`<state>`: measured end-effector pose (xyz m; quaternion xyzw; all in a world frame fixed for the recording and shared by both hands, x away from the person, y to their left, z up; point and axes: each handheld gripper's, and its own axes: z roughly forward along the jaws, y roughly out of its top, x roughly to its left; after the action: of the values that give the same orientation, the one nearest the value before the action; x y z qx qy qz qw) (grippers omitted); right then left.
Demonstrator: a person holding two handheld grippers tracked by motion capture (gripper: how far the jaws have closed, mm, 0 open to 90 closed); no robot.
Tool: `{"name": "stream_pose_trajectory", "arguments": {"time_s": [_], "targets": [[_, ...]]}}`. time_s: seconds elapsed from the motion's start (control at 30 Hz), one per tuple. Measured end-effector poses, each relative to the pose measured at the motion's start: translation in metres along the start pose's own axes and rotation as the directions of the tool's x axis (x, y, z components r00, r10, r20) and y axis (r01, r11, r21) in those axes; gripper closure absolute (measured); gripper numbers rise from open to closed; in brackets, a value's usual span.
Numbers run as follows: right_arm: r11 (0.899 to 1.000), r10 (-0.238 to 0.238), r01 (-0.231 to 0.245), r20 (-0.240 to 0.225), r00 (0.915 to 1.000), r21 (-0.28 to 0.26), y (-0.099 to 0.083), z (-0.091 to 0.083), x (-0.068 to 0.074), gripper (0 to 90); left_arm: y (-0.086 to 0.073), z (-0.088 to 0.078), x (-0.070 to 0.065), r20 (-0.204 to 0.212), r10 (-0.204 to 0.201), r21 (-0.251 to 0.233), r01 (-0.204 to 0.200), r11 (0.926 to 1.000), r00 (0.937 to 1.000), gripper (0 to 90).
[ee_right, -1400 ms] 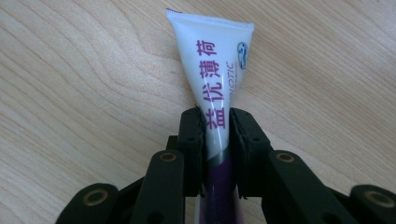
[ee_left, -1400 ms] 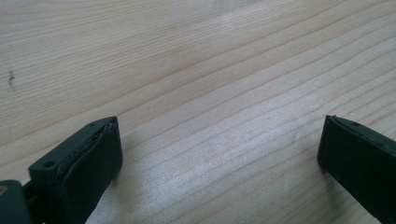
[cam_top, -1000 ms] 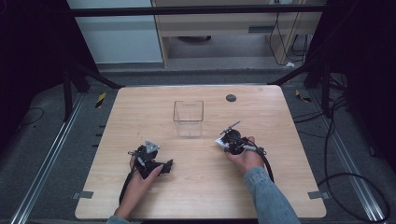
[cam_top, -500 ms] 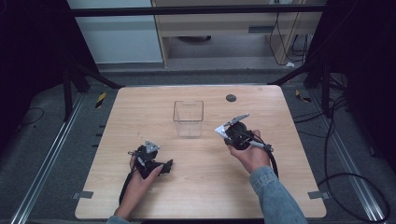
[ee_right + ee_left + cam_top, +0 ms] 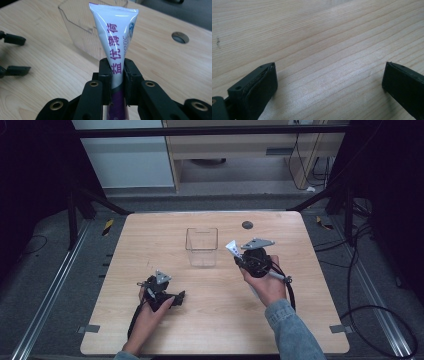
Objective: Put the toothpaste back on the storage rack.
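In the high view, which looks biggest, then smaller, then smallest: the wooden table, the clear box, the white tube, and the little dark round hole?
1. Wooden table, biggest by far.
2. Clear box.
3. White tube, held in the right gripper; part of it is hidden, so it may be bigger than it looks.
4. Dark round hole, about the same as the tube's showing part.

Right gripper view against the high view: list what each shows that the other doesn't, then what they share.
Right gripper view alone: purple print on the tube, and the black pads clamped on it. High view alone: both hands, the right gripper lifted off the table, cables, the floor. Shared: the tube, the clear box, the dark round hole, the left gripper.
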<state>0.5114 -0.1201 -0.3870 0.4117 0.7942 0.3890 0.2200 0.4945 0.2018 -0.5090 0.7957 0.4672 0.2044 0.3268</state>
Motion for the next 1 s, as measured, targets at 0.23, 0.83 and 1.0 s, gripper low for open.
{"name": "stream_pose_trajectory", "arguments": {"time_s": [0.23, 0.83, 1.0], "targets": [[0.999, 0.010, -0.010, -0.015, 0.9998, -0.043, 0.002, 0.008, 0.008, 78.8, 0.000, 0.000, 0.000, 0.000, 0.000, 0.000, 0.000, 1.0000, 1.0000, 0.0], [0.996, 0.018, -0.019, -0.013, 0.9998, -0.083, 0.004, 0.012, 0.016, 79.4, 0.000, 0.000, 0.000, -0.001, 0.000, 0.000, 0.000, 1.0000, 1.0000, 0.0], [0.994, 0.029, -0.031, -0.021, 0.9994, -0.104, 0.005, 0.010, 0.016, 79.6, 0.000, 0.000, 0.000, -0.001, 0.000, 0.000, 0.000, 1.0000, 1.0000, 0.0]]}}
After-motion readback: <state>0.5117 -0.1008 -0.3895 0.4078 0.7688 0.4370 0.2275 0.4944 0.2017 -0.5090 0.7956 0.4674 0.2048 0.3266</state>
